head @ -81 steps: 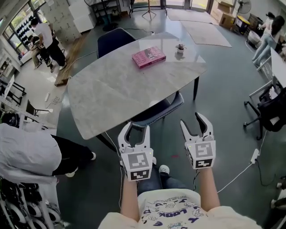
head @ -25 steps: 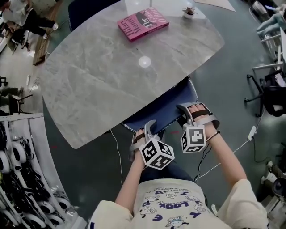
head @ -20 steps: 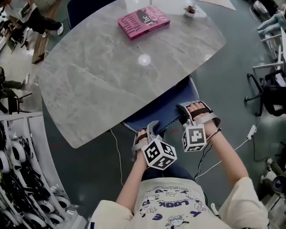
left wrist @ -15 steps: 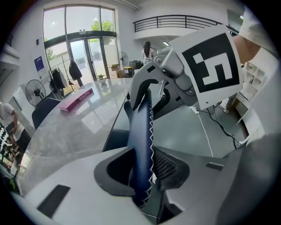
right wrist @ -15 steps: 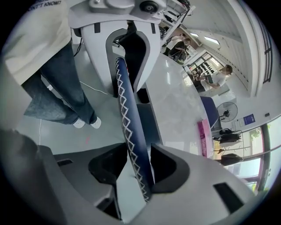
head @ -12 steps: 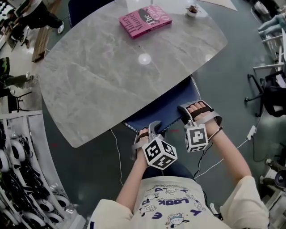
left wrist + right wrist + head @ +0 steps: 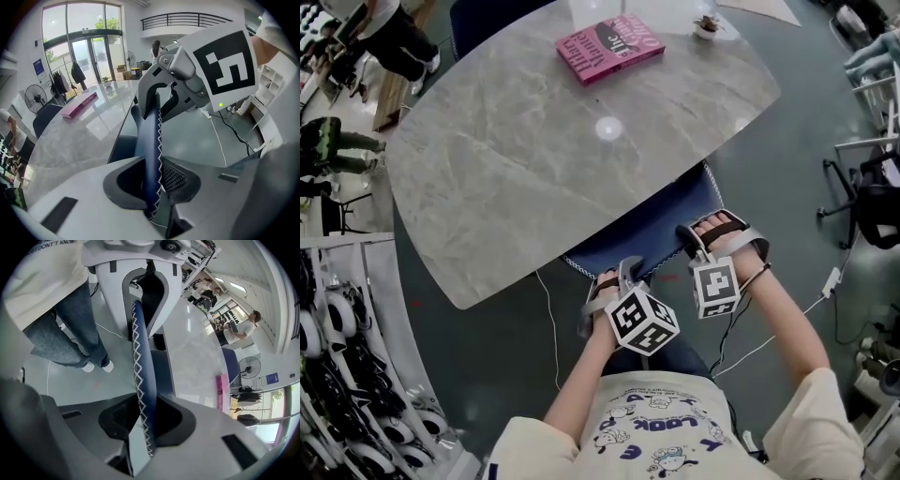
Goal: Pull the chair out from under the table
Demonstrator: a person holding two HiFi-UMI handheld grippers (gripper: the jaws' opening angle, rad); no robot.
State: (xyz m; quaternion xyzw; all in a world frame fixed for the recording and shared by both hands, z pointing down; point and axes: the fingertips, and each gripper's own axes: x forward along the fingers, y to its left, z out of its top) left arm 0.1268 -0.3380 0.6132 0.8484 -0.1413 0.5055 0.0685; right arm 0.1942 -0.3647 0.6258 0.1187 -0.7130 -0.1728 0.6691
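Observation:
The dark blue chair [image 7: 647, 230] is tucked under the grey marble table [image 7: 534, 178], with only its backrest rim showing. My left gripper [image 7: 612, 279] and right gripper [image 7: 705, 236] sit side by side on that rim. In the left gripper view the white-stitched rim [image 7: 151, 140] runs between the jaws of the left gripper [image 7: 152, 180], which are closing, pads against it. The right gripper [image 7: 164, 98] holds the same rim further along. In the right gripper view the rim [image 7: 142, 371] lies between the closing jaws of the right gripper [image 7: 143, 420].
A pink book [image 7: 610, 47] and a small potted plant [image 7: 707, 25] rest on the table's far side. A white cable [image 7: 548, 319] trails on the floor by the chair. Racks [image 7: 337, 375] stand at left, an office chair [image 7: 872, 202] at right. My legs [image 7: 70, 329] are just behind the chair.
About three seconds ago both grippers hung open in front of the chair. Over the last second they stayed on the backrest rim, their jaws narrowed onto it, and the right one rolled a little.

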